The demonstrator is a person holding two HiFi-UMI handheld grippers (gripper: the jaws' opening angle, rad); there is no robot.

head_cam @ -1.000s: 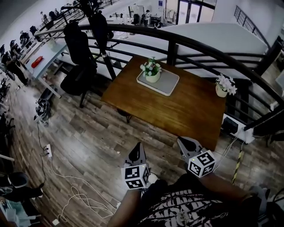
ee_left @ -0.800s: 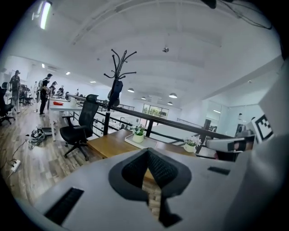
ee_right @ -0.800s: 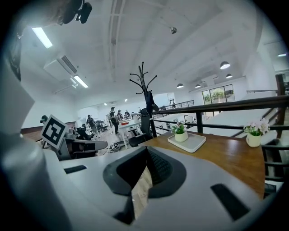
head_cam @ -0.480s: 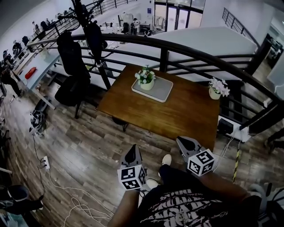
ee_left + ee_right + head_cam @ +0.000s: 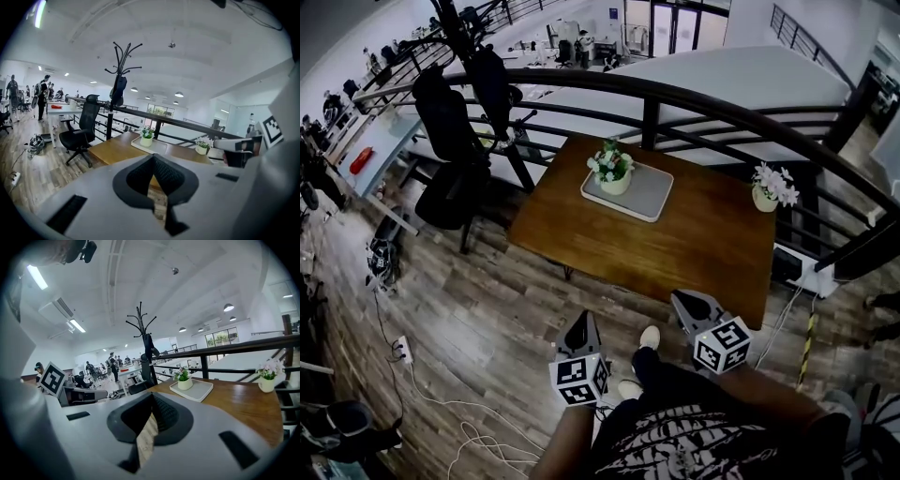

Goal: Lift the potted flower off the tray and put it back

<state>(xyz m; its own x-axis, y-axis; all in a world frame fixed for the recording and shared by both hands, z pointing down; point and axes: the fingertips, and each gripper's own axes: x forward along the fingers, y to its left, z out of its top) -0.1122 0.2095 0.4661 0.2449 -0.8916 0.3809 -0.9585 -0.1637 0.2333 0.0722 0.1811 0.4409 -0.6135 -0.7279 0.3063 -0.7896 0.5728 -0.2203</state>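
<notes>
White potted flower upright, far-left corner of grey tray

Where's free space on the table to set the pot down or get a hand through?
Free: the whole near half of the table, and the strip between the tray and the second flower pot. The tray's right part is bare too. Tight: the far-left corner, where the potted flower sits close to the railing.

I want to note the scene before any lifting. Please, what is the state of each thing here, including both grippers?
Potted flower: upright, standing on the tray.
Tray: lying flat on the table, holding one pot.
Second potted flower: upright on the table, off the tray.
Left gripper: shut, empty.
Right gripper: shut, empty.
</notes>
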